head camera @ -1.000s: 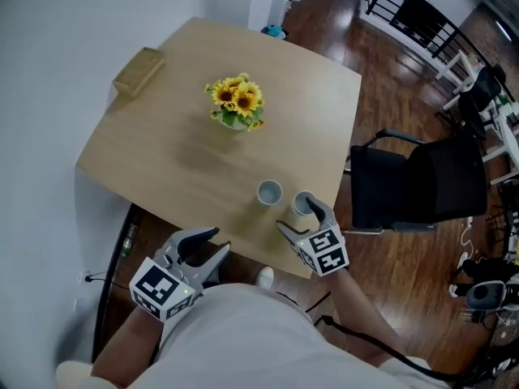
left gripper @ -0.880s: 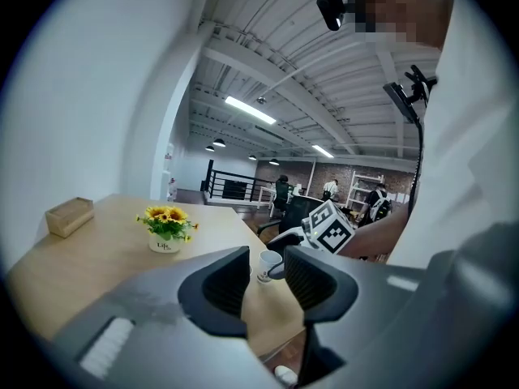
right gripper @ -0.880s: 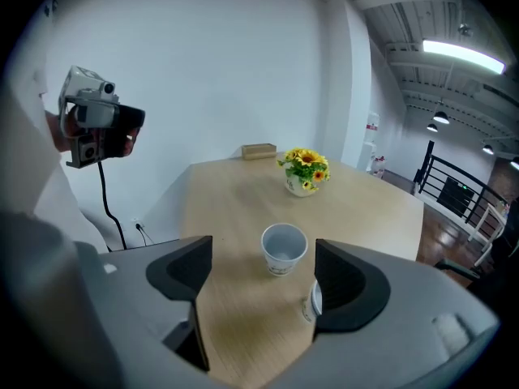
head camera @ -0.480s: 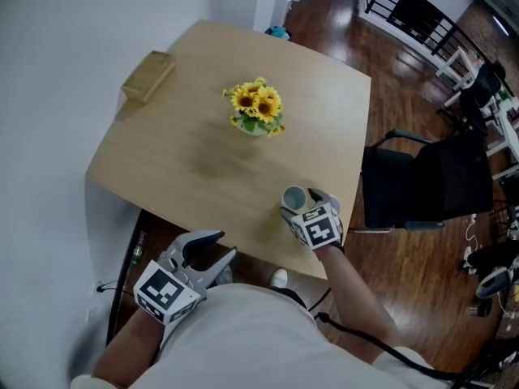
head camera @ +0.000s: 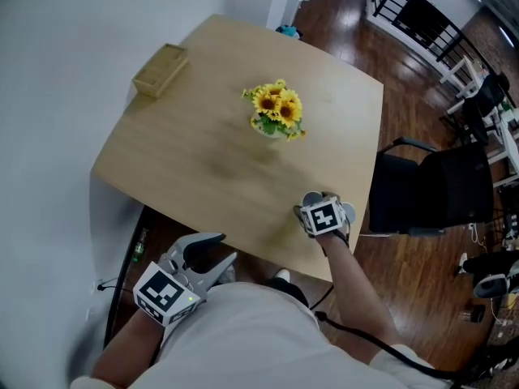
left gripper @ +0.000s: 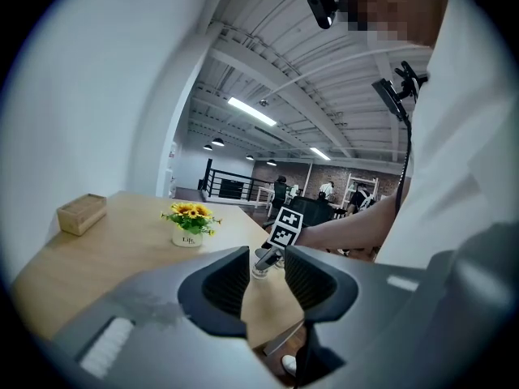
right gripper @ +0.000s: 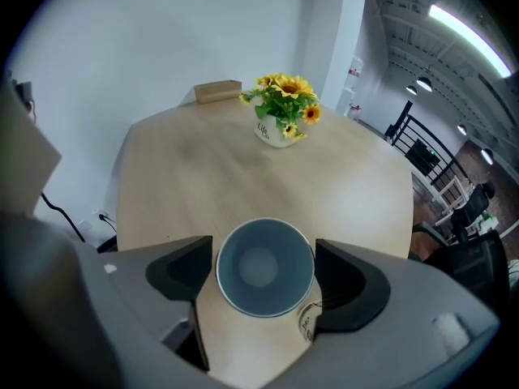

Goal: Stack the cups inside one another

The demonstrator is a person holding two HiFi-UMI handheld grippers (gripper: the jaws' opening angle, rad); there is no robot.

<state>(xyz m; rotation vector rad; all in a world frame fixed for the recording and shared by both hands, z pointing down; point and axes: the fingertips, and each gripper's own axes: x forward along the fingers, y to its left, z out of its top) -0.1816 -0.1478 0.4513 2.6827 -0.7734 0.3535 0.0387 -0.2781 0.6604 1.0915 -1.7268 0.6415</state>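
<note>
Cups are not yet nested, as far as can be seen. One cup (right gripper: 264,266) sits mouth-up between the jaws of the right gripper (right gripper: 264,277), whose pads press against its sides — a firm pinch, by the look of it. Just below it and to the right peeks a sliver of what is likely the second cup (right gripper: 311,321), standing on the table (head camera: 203,160) near the front edge. Whether the held cup is right over it or just beside it, I cannot tell, and in the head view the right gripper covers both.

The left gripper (head camera: 220,248) hangs off the table, close to the person, with its jaws spread and nothing between them. A pot of flowers (head camera: 276,113) and a wooden box (head camera: 160,69) stand well apart from the work.

Judging from this, the pick-up is done. What is left is to line the held cup up over the other, lower it in and let go.
</note>
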